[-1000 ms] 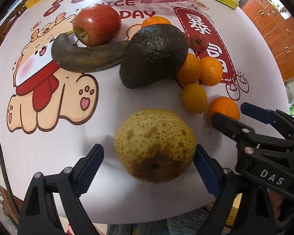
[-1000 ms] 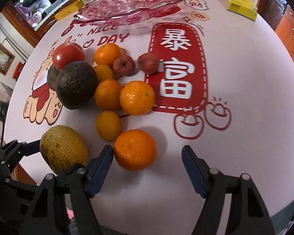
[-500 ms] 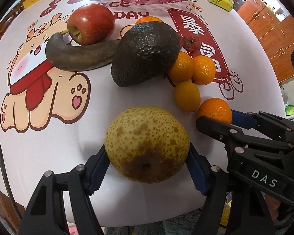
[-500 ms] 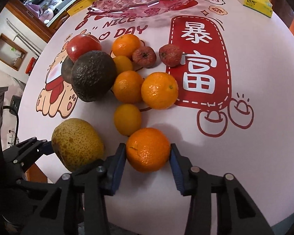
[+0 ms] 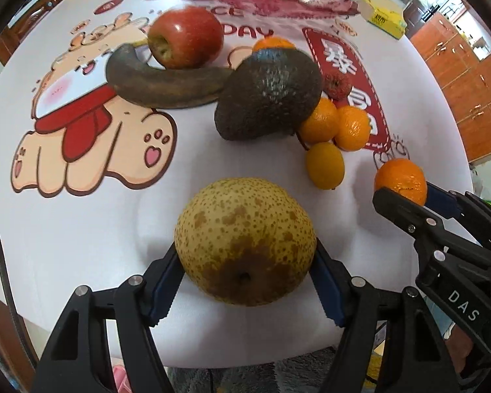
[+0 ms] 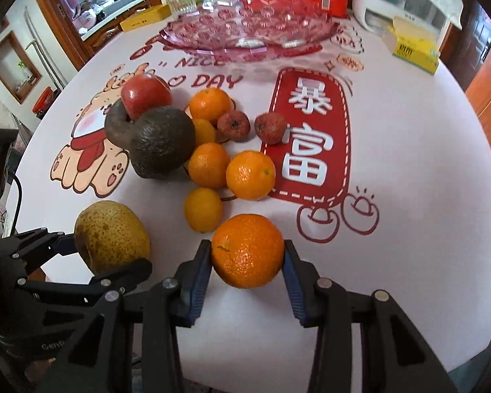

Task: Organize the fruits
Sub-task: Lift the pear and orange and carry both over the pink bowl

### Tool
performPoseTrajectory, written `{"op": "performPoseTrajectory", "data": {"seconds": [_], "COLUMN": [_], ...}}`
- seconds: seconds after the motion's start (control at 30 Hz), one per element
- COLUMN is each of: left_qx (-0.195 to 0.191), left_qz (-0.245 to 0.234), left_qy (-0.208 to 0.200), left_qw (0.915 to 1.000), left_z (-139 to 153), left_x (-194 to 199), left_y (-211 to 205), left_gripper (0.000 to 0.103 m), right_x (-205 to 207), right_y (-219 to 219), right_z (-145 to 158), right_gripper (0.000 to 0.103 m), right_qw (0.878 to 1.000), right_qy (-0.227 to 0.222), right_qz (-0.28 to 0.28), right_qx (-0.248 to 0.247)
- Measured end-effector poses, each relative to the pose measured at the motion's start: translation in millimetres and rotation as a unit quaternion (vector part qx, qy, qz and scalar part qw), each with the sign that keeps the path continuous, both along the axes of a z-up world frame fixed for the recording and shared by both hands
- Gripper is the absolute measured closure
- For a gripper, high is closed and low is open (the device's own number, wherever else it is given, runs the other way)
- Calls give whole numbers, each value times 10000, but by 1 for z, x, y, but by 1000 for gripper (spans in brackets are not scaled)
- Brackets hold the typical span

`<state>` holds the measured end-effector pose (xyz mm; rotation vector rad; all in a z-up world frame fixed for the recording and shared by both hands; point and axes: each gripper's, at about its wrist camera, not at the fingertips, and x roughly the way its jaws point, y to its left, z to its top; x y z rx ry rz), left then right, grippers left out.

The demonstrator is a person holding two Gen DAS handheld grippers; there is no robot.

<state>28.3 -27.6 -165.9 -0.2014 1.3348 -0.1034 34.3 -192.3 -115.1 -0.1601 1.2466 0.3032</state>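
The pear [image 5: 245, 242] looks big and heavy, and its round skin could slip. I think the best hold is across its fat middle, and not too hard, because the brown soft-looking patch near its bottom could bruise. The left gripper [image 5: 245, 281] has just been closing, and its blue pads now pinch the pear on both sides. The pear is yellow with many brown dots. It sits at the near edge of the table [image 5: 81, 229].

The orange [image 6: 247, 250] looks lighter and firm, with bumpy skin that should grip well. The right gripper [image 6: 247, 271] has also just been closing, and its pads now squeeze the orange at its middle. It is near too, just right of the pear.

The other fruit lies farther away, and the pink bowl [image 6: 248, 29] is at the far side.
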Motion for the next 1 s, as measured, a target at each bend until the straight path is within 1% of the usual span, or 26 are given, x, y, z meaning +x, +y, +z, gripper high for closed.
{"op": "performPoseTrajectory", "data": {"seconds": [0.13, 0.27, 0.47, 0.57, 0.63, 0.7, 0.83, 0.93, 1.0], "left_qx": [103, 241, 576, 853, 1047, 1154, 1268, 1420, 1439], "left_qz": [41, 51, 46, 28, 27, 33, 18, -51, -105], "left_qy": [-280, -613, -1186, -1534, -1808, -2053, -2378, -2637, -2755], "left_qw": [9995, 9978, 9913, 9845, 9779, 9719, 9630, 9541, 9504], "left_z": [22, 54, 113, 149, 173, 195, 228, 253, 263], "left_x": [-5, -8, -5, -1, 5, 17, 42, 66, 78], "left_y": [1, 4, 10, 17, 23, 31, 45, 54, 59], "left_gripper": [32, 32, 32, 32, 32, 32, 32, 32, 32], "right_x": [-3, -5, -3, 3, 10, 18, 36, 55, 69], "right_y": [2, 8, 16, 20, 23, 27, 32, 36, 39], "right_z": [15, 35, 84, 109, 128, 145, 173, 194, 204], "right_gripper": [61, 61, 61, 61, 61, 61, 61, 61, 61], "right_qw": [9998, 9990, 9955, 9928, 9899, 9867, 9803, 9742, 9697], "right_qy": [-197, -414, -895, -1131, -1353, -1570, -1929, -2206, -2391], "right_qz": [72, 168, 261, 255, 225, 171, 12, -187, -303], "right_qx": [-25, -6, 176, 293, 361, 375, 428, 444, 390]}}
